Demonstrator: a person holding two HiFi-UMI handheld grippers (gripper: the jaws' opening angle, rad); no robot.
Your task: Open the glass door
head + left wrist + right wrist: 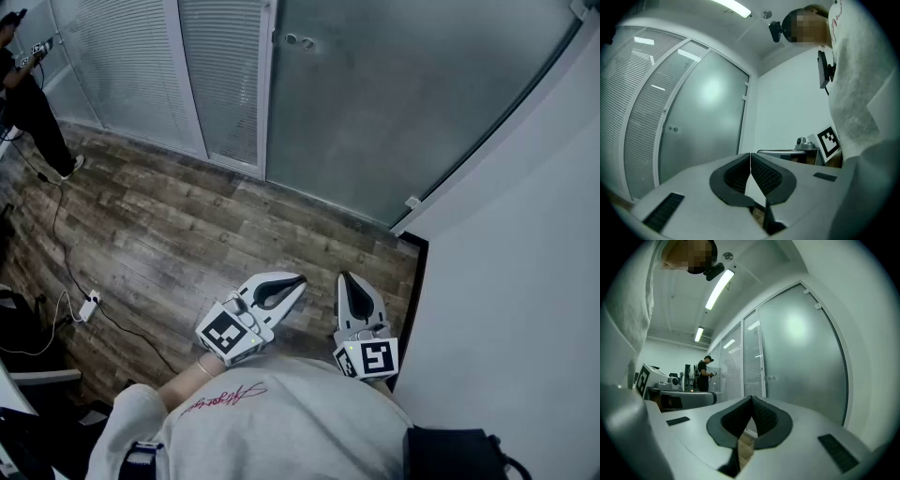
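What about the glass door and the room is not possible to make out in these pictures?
- Behind the glass door: frosted in all views, nothing shows through.
- Its small round fitting: too small everywhere to tell knob from lock.
- What the distant person holds: too small in the right gripper view.
- Door's bottom edge: behind the left gripper in its own view.

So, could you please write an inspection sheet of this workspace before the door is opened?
Surface: wooden floor.
Job's things: glass door, frosted, looks shut; two round fittings near its left edge.
Clutter: nothing seen by the door.
Grippers: left gripper and right gripper both shut, empty, away from the door.
Cables: black cable and white plug block on the floor, left.
Surroundings: blinds, white wall, another person far left.
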